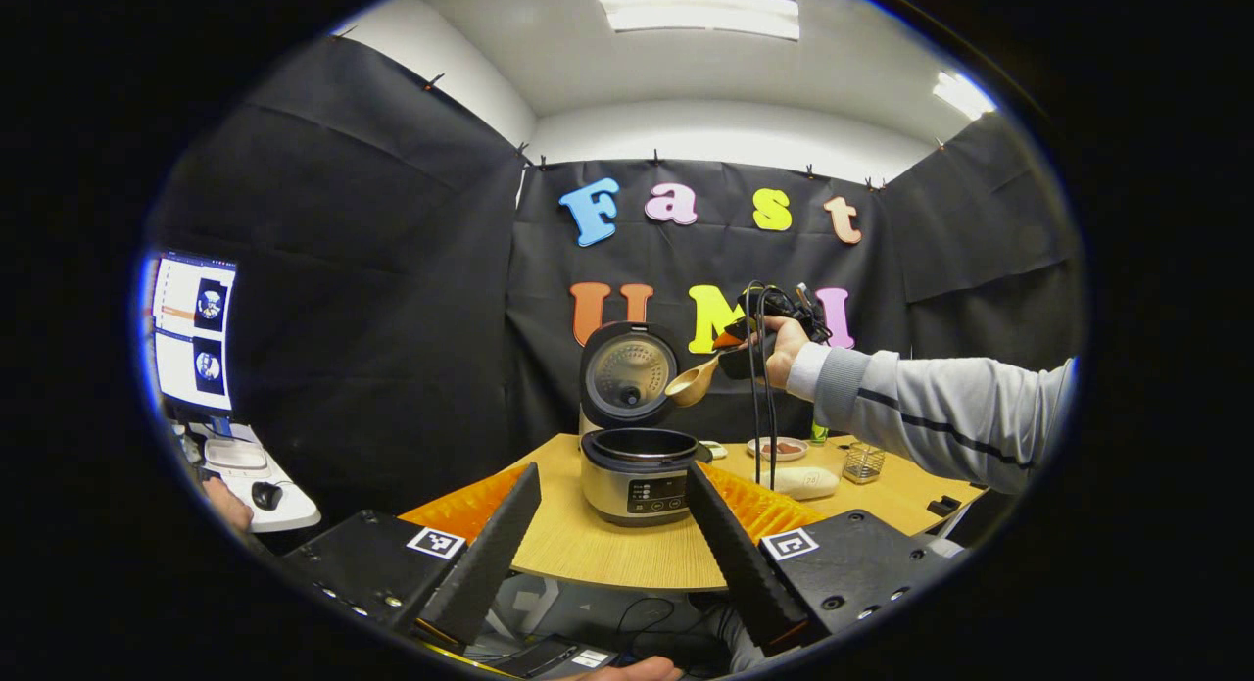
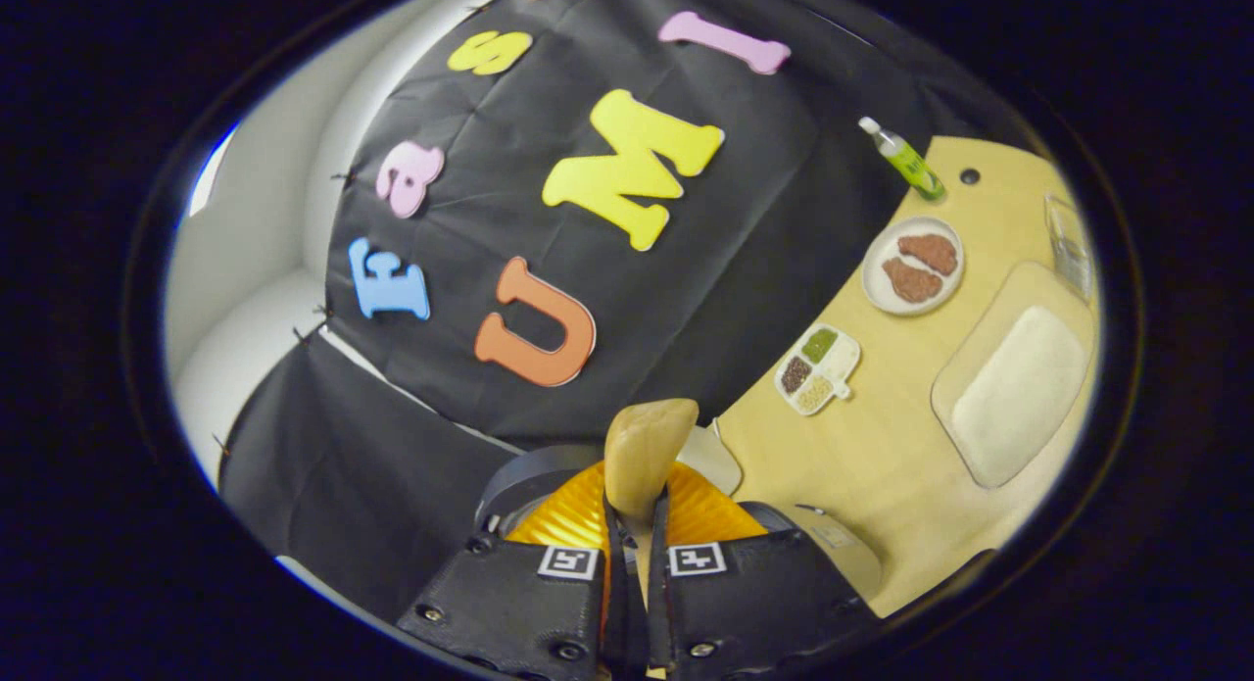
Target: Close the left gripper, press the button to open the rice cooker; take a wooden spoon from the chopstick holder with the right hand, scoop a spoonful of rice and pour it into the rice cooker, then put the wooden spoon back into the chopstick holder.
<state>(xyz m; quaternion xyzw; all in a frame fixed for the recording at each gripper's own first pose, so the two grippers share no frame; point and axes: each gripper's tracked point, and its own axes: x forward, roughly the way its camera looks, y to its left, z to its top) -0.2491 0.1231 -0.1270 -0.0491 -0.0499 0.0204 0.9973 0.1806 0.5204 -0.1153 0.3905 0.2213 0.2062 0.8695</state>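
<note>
The rice cooker [image 1: 637, 475] stands on the wooden table [image 1: 607, 554] with its lid [image 1: 627, 372] raised upright and the pot uncovered. Just above the pot hangs the wooden spoon [image 1: 691, 384], its bowl tipped toward the lid. My right gripper [image 1: 740, 343], held by a hand in a grey sleeve, is shut on the spoon's handle. In the right gripper view the spoon [image 2: 647, 441] sticks out from between my right gripper's [image 2: 637, 510] fingers, with the cooker mostly hidden beneath. My left gripper [image 1: 614, 470] is open, back from the table's near edge, framing the cooker.
A tray of white rice [image 2: 1019, 387] lies right of the cooker. Behind it are a glass chopstick holder [image 2: 1068, 240], a plate [image 2: 877, 269] with brown food, a small sectioned dish [image 2: 818, 367] and a green bottle [image 2: 903, 157]. A monitor [image 1: 193, 333] sits far left.
</note>
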